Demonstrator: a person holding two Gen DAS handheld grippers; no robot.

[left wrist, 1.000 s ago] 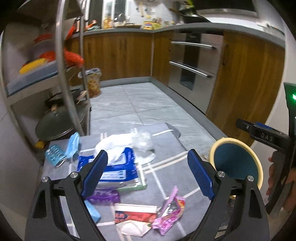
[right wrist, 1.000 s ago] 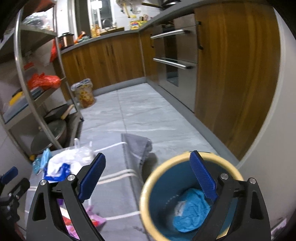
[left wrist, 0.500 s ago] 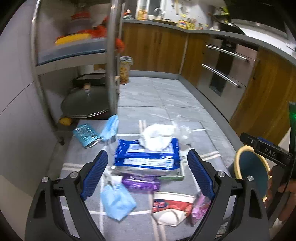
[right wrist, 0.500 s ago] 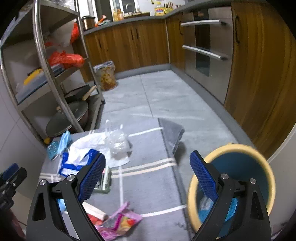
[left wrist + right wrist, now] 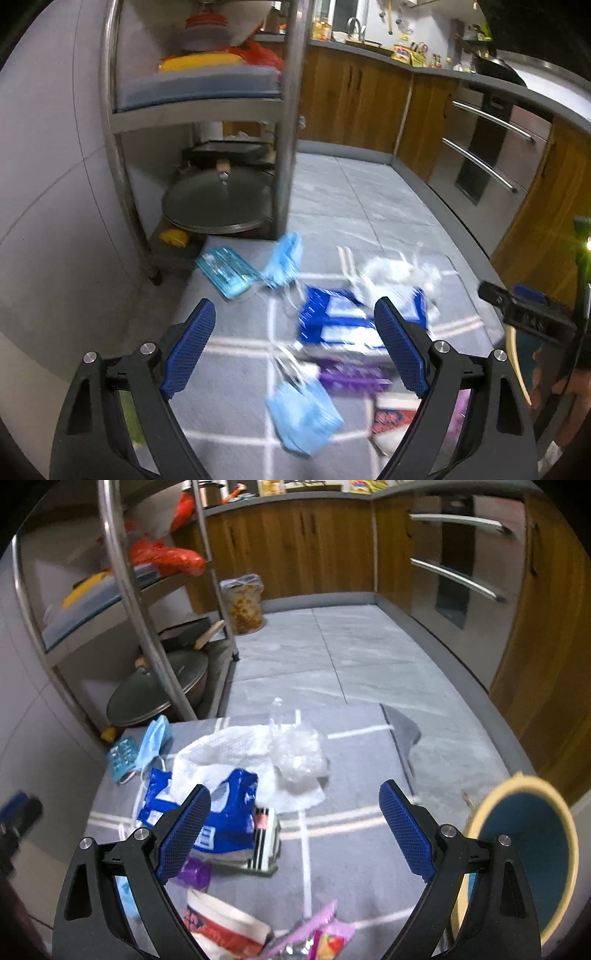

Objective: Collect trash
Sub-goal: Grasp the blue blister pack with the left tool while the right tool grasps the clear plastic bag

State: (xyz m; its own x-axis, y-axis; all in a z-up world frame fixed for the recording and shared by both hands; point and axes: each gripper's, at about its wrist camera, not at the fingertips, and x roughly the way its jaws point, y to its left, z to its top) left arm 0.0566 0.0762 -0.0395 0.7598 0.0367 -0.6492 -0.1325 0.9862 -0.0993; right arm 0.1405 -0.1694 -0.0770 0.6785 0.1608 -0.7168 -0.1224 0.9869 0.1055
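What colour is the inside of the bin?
Blue inside the bin, with a yellow rim; clearest in the right wrist view.

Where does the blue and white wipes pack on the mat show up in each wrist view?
Left wrist: the blue and white wipes pack lies right of centre, partly behind the left gripper's right finger.
Right wrist: the pack lies left of centre, beside the right gripper's left finger.
Shared landmark: the white paper towel resting on the pack's far edge.

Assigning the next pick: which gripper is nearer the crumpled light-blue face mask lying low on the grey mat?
Left. The left gripper hovers open just above the crumpled light-blue face mask; the right gripper sits further right, by the bin.
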